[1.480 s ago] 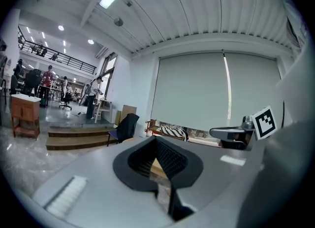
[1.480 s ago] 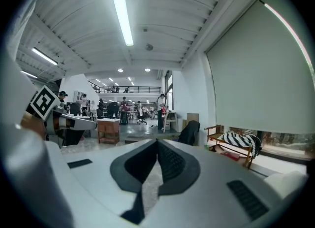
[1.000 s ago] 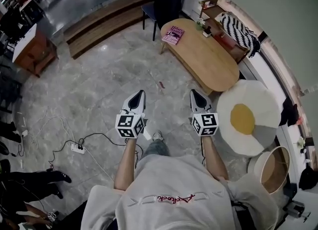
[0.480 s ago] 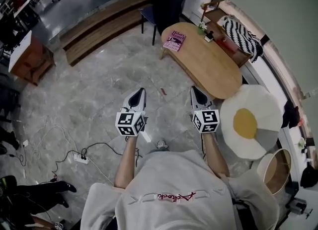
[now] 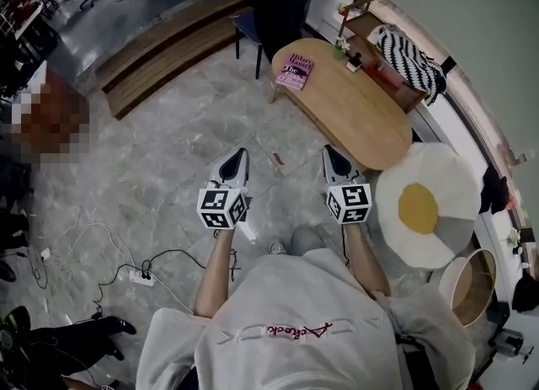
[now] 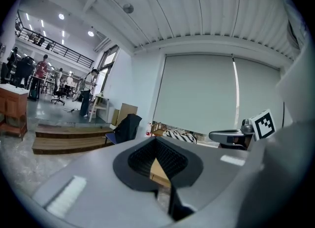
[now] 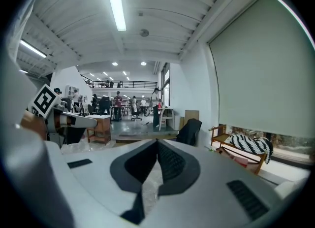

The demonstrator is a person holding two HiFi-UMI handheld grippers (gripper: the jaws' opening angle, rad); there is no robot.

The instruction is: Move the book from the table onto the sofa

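Observation:
A pink book (image 5: pixel 295 71) lies at the far end of the oval wooden table (image 5: pixel 362 119), well ahead of both grippers. Behind the table, the wooden sofa (image 5: pixel 396 72) carries a black-and-white striped cushion (image 5: pixel 408 54); that cushion (image 7: pixel 252 146) also shows in the right gripper view. My left gripper (image 5: pixel 239 156) is shut and empty, held over the floor, and its jaws (image 6: pixel 156 141) meet with nothing between them. My right gripper (image 5: pixel 329 152) is likewise shut and empty, close to the table's near end; in its own view the gripper (image 7: pixel 157 143) points level into the room.
A fried-egg-shaped pouf (image 5: pixel 425 211) sits right of the right gripper, with a round basket (image 5: pixel 467 283) behind it. A chair draped with a black jacket (image 5: pixel 282 1) stands beyond the table. Wooden steps (image 5: pixel 168 39) cross the far floor. A power strip (image 5: pixel 141 277) and cables lie at lower left.
The person has walked forward: the floor cables and power strip slid down the picture and the table sits a little nearer. Both grippers stayed shut and level.

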